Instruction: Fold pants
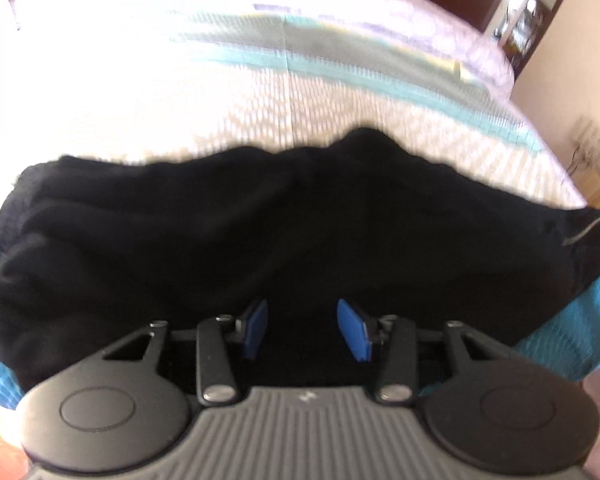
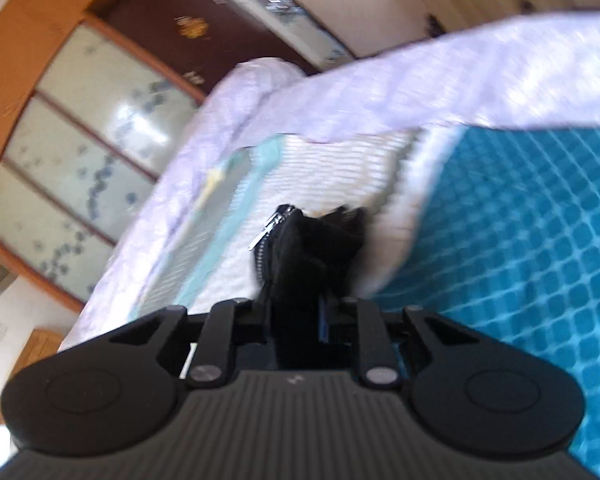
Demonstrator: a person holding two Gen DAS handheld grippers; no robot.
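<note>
Black pants (image 1: 260, 232) lie spread across the bed in the left wrist view, bunched into a wide band. My left gripper (image 1: 306, 330) hovers over their near edge with its blue pads (image 1: 256, 330) apart, holding nothing. In the right wrist view my right gripper (image 2: 300, 312) is shut on a bunched end of the black pants (image 2: 312, 256). A silver zipper (image 2: 266, 236) shows on the held cloth. The right fingertips are mostly hidden by the fabric.
The bed has a white and teal patterned cover (image 1: 300, 92) and a blue checked sheet (image 2: 520, 220). A pale lilac quilt (image 2: 380, 92) is heaped at the far side. A wooden wardrobe with glass panels (image 2: 80, 140) stands beyond the bed.
</note>
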